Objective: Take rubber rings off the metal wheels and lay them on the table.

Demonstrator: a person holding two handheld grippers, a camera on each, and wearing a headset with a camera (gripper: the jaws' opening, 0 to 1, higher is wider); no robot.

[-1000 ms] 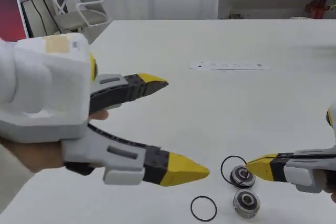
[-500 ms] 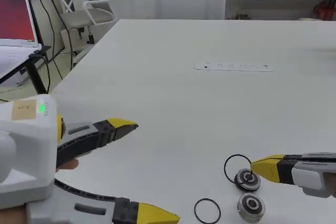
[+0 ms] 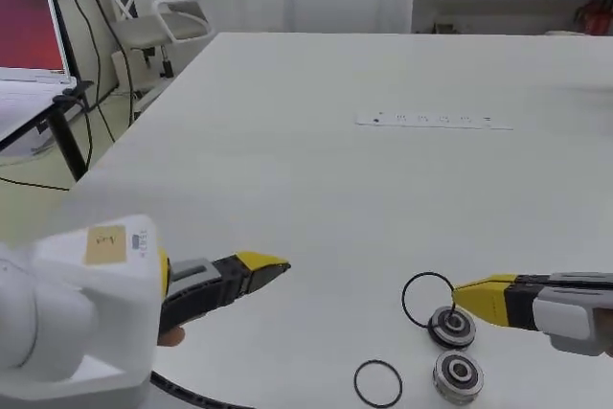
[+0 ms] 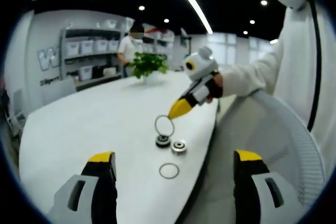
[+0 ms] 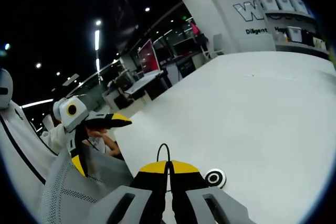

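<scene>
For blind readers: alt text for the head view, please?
The right gripper, shut on a black rubber ring, holds it by a metal wheel on a white table. A second wheel and a loose ring lie nearby; the left gripper is open.

The right gripper [image 5: 168,165] is hiding part of the rubber ring [image 5: 163,145]; the head view's bottom edge is cutting off one jaw of the left gripper [image 4: 174,157]; the far white strip [image 3: 431,122] is looking too small to tell.

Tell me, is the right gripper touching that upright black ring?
Touching. In the right gripper view the right gripper has its jaws shut on the rubber ring, which loops up from between the tips.
</scene>
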